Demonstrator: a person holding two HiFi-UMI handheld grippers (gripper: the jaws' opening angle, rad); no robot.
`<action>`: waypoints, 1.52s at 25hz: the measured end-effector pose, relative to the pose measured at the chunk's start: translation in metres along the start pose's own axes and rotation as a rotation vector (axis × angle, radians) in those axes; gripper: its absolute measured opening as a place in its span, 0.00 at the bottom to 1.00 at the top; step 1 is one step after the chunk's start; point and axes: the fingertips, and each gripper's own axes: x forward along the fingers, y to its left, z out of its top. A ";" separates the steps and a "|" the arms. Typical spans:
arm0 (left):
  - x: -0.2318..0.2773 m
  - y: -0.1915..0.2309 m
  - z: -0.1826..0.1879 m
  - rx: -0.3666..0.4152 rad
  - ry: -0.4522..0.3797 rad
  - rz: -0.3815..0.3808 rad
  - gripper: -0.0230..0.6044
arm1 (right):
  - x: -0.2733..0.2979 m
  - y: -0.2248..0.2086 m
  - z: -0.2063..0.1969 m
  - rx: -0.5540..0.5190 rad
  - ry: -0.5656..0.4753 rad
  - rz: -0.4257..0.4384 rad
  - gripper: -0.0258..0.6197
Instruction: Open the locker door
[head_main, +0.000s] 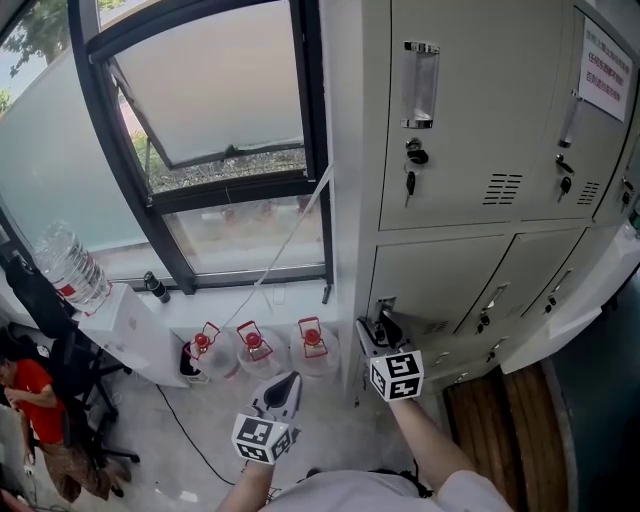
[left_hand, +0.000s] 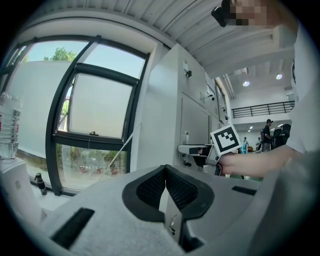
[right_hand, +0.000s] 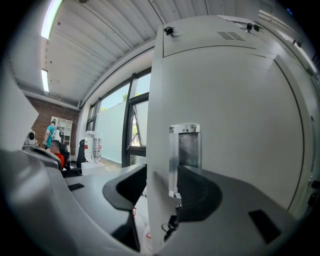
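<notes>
The grey locker bank (head_main: 480, 120) fills the right of the head view. My right gripper (head_main: 378, 330) is at the top left corner of the lower left locker door (head_main: 440, 275), by its handle. In the right gripper view the jaws of that gripper (right_hand: 160, 200) sit on either side of the door's left edge (right_hand: 156, 150), just below the chrome recessed handle (right_hand: 184, 155), and look closed on it. My left gripper (head_main: 283, 395) hangs free over the floor to the left, away from the lockers. Its black pads (left_hand: 172, 187) are shut and hold nothing.
Three water jugs with red caps (head_main: 253, 345) stand on the floor under the window (head_main: 220, 150). A big bottle (head_main: 70, 265) sits on a white stand at left, near a person in red (head_main: 30, 390). A white panel (head_main: 570, 310) juts out at the lower right.
</notes>
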 end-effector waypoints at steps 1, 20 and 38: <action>0.001 0.000 0.000 0.000 -0.001 -0.002 0.05 | -0.001 0.000 0.000 0.000 0.001 -0.003 0.33; -0.008 -0.017 0.003 0.010 -0.013 -0.055 0.05 | -0.044 0.001 -0.004 0.010 0.007 -0.087 0.21; -0.011 -0.057 0.001 0.036 -0.009 -0.200 0.05 | -0.110 0.003 -0.010 0.012 0.013 -0.169 0.21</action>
